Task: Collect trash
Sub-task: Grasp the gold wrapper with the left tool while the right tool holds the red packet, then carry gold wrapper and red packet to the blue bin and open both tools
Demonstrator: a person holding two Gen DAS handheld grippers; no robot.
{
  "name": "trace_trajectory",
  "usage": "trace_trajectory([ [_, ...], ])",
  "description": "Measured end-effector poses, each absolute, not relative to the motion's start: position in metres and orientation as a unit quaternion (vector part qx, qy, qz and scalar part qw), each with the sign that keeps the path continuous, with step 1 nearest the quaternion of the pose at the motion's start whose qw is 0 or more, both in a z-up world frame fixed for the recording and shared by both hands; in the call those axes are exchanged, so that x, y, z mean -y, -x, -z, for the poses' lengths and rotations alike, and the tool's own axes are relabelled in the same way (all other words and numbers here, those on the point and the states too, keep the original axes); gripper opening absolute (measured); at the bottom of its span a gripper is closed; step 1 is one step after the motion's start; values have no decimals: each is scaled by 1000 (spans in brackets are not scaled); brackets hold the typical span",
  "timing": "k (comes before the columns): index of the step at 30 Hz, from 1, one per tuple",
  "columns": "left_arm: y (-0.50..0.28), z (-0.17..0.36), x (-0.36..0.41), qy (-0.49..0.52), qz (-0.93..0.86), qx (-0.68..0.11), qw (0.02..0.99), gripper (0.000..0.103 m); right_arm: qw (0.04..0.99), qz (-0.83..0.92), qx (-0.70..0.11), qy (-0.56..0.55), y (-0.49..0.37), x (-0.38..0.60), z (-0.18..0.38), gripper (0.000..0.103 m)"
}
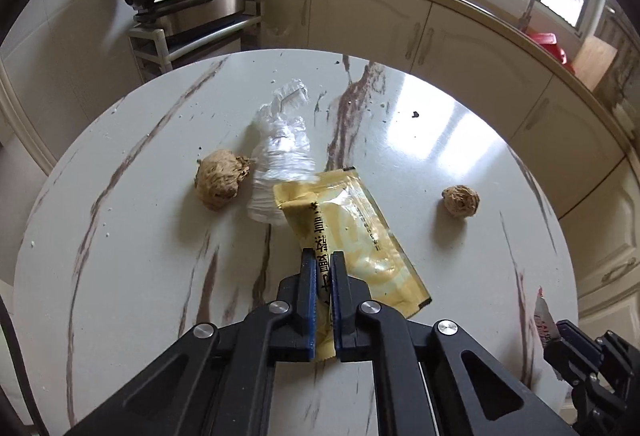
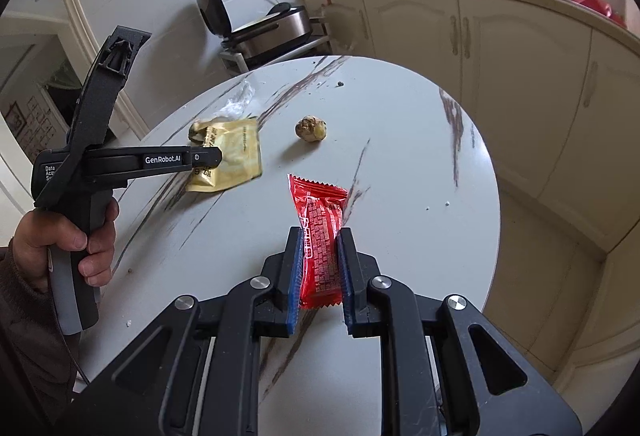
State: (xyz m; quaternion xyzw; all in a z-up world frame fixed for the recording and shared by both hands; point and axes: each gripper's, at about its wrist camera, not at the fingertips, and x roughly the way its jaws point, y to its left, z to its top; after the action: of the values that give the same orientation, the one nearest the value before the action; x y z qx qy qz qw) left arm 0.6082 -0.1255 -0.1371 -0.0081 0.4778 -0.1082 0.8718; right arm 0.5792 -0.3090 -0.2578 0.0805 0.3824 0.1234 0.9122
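Left wrist view: left gripper (image 1: pixel 323 256) clamped on near end of yellow wrapper (image 1: pixel 352 232), which lay mid-table (image 1: pixel 440 124) by near edge. Clear plastic bag (image 1: pixel 280 152) and brown lump (image 1: pixel 221 180) beside it on left; second lump (image 1: pixel 461 201) toward right edge.

Right wrist view: right gripper (image 2: pixel 319 236) clamped on red wrapper (image 2: pixel 320 232), near table's front edge. Hand (image 2: pixel 68 244) gripped left tool.

Step judged: both wrappers grasped; next move needs lift and carry to bin, none in view.
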Motion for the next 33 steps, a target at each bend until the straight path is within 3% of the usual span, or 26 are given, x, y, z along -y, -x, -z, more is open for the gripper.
trace_trajectory([
  [19,-457,75,95,12,191,-415,889,0,925,-127,-344,-96,-512,292,222,16],
  [26,-412,57,162,-25,263,-407,874,0,935,-82,-318,-134,-463,346,216,16],
  [33,-387,78,276,-88,341,-423,835,0,931,17,-308,-194,-399,439,243,16],
])
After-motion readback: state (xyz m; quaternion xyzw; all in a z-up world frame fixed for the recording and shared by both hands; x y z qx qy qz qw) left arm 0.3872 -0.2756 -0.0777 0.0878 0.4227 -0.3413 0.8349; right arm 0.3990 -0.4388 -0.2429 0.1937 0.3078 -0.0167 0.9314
